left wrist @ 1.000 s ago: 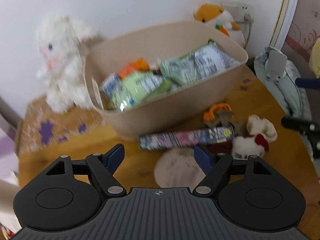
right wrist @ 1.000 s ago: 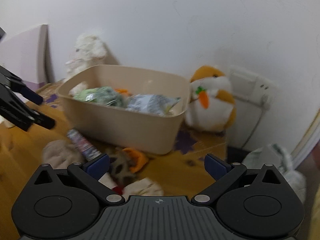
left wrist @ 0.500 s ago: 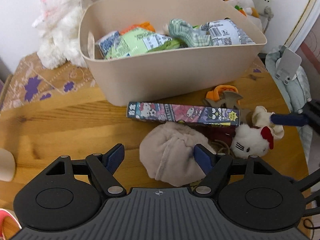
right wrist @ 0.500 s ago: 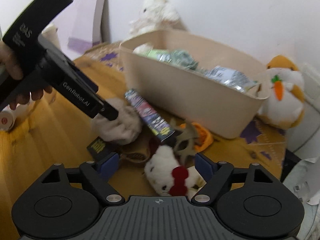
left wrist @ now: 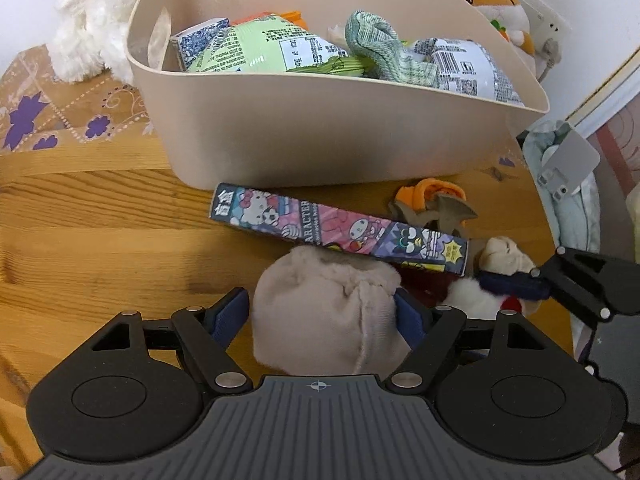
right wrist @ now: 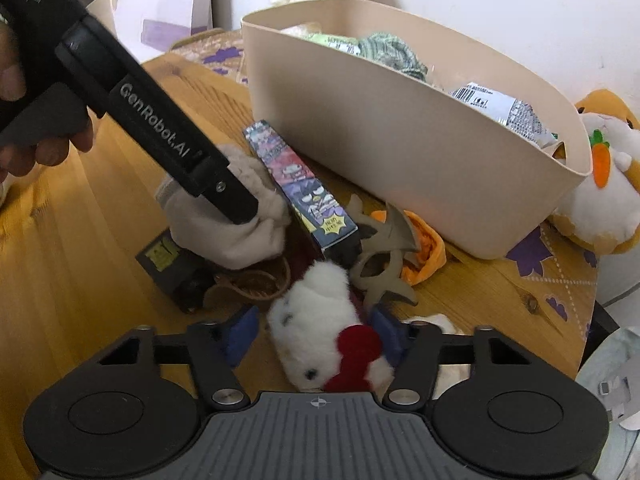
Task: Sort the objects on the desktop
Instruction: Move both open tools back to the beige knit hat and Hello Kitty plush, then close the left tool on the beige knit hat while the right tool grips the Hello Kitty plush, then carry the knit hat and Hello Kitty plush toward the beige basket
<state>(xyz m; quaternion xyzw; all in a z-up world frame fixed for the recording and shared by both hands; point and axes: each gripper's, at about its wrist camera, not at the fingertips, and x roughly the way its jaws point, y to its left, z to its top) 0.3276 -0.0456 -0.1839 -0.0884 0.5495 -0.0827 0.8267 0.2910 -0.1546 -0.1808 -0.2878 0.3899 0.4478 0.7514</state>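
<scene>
My left gripper (left wrist: 322, 314) is open, its blue pads on either side of a beige fuzzy pouch (left wrist: 324, 316) on the wooden table; the pouch also shows in the right wrist view (right wrist: 228, 220). My right gripper (right wrist: 314, 334) is open around a white plush cat with a red bow (right wrist: 324, 336), pads close to its sides. A cartoon-printed long box (left wrist: 340, 230) lies in front of the beige bin (left wrist: 340, 140), which holds snack packets and a green cloth.
A grey star-shaped toy (right wrist: 384, 256) and an orange piece (right wrist: 426, 252) lie by the bin. A dark small box (right wrist: 172, 268) and a brown woven item (right wrist: 252, 280) sit beside the pouch. Plush toys stand behind the bin (left wrist: 88, 36) and to its right (right wrist: 604, 184).
Both grippers have moved down and forward to the table. The left now straddles the pouch, the right straddles the plush cat. Both jaws have narrowed somewhat.
</scene>
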